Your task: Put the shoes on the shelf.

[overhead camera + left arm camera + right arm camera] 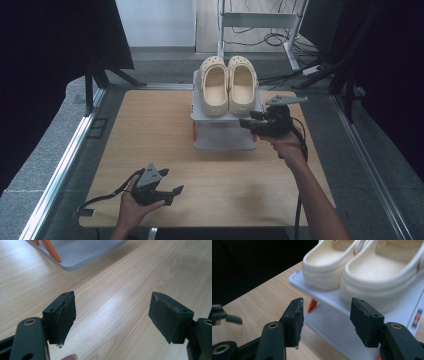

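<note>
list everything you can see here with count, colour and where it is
clogs: 2, cream, side by side on the top shelf of the rack
shoe rack: 1, pale grey with orange supports, two shelves, far middle of the table
table: 1, light wood top
metal frame: 1, pale grey, on the floor beyond the table
cables: several, black, on the floor by the frame
left tool: 1, black with grey plate, jaws open, held above the near left of the table
right tool: 1, black with grey plate, jaws open, at the right front edge of the rack near the clogs
hands: 2, one holding each tool, coming in from the near edge
</note>
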Tool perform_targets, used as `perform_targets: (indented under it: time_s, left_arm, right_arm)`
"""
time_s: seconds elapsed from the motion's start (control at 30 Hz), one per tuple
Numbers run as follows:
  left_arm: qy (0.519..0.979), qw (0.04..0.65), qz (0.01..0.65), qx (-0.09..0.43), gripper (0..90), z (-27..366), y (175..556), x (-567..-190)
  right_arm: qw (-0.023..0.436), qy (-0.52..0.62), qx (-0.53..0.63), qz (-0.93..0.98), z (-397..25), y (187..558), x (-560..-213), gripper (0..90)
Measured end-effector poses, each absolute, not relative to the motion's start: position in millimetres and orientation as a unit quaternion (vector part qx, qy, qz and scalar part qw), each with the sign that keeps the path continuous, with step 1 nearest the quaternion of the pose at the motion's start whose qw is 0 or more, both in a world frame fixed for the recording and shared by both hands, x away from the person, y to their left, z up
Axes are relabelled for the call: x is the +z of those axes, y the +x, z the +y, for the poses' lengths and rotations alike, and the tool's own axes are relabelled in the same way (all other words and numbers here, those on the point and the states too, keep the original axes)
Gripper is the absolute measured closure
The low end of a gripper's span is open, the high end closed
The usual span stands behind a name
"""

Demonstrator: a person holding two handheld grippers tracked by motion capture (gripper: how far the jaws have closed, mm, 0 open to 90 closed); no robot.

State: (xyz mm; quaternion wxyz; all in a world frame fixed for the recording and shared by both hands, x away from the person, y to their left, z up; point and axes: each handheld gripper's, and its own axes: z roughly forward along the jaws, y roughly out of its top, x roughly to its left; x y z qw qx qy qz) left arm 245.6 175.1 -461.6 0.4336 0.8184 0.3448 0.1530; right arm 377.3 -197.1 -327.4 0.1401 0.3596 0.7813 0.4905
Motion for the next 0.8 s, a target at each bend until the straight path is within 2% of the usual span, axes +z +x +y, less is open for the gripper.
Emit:
perform_targets:
  time_s: [0.4, 0.8]
  left_arm:
    - [0.82, 0.43, 0.347, 0.152, 22.4, 174.1, 246.3, -463.0]
    - [0.82, 0.43, 0.346, 0.152, 22.4, 173.8, 246.6, -463.3]
  right_arm:
    - [0.118, 0.361, 0.494, 0.782, -224.2, 353.2, -385.7, 45.4]
    - [0.121, 0.358, 0.487, 0.787, -222.5, 353.1, -399.3, 44.9]
